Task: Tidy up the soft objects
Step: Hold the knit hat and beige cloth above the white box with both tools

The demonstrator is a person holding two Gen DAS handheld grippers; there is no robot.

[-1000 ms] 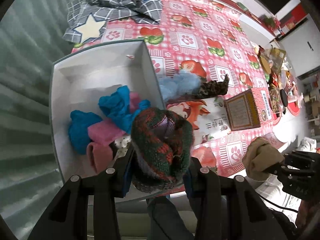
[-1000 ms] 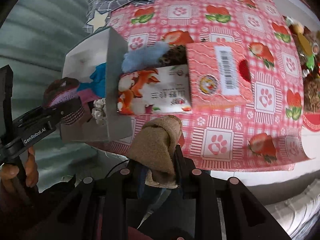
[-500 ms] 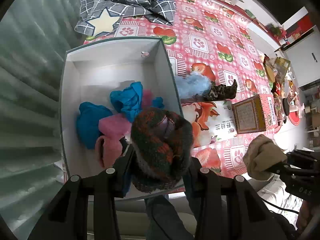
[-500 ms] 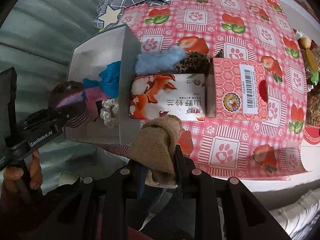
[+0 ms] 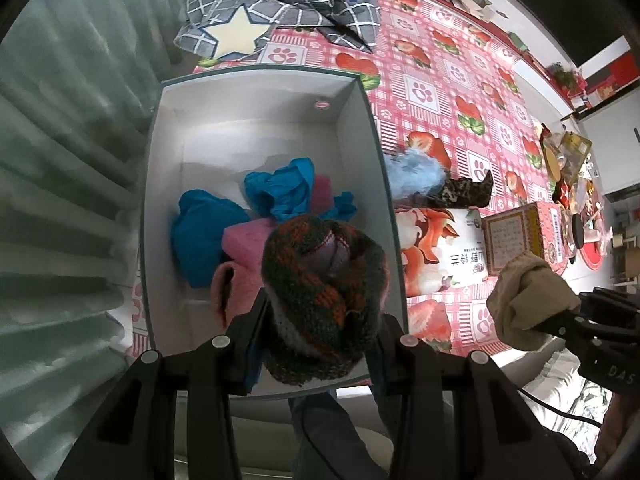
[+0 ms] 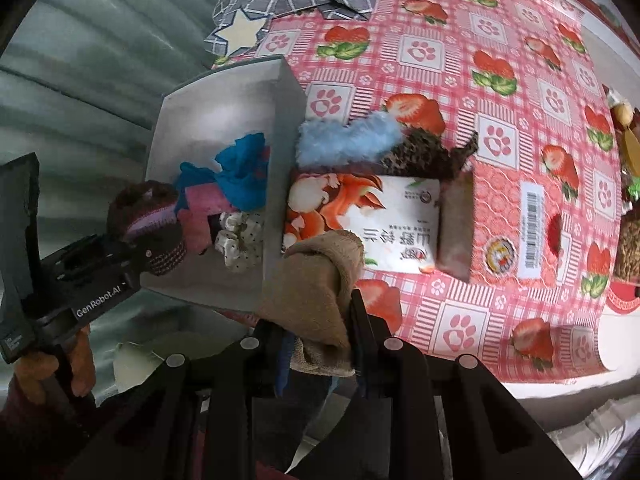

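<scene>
Both grippers loaded: left gripper [image 5: 320, 320] clamps a knit hat [image 5: 320, 292] (white box [image 5: 256, 96] just ahead), right gripper [image 6: 320, 336] pinches a tan sock [image 6: 316, 280].

Strawberry tablecloth [image 5: 460, 84]; fox-print carton [image 6: 360, 224] beside pink barcode box [image 6: 520, 232].

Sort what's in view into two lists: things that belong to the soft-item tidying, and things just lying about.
Part of the job:
- knitted hat, held by left gripper
- tan sock, held by right gripper
- white box
- blue cloths inside it
- fluffy blue sock

Lying about:
- fox packet
- pink carton
- checked cloth
</scene>
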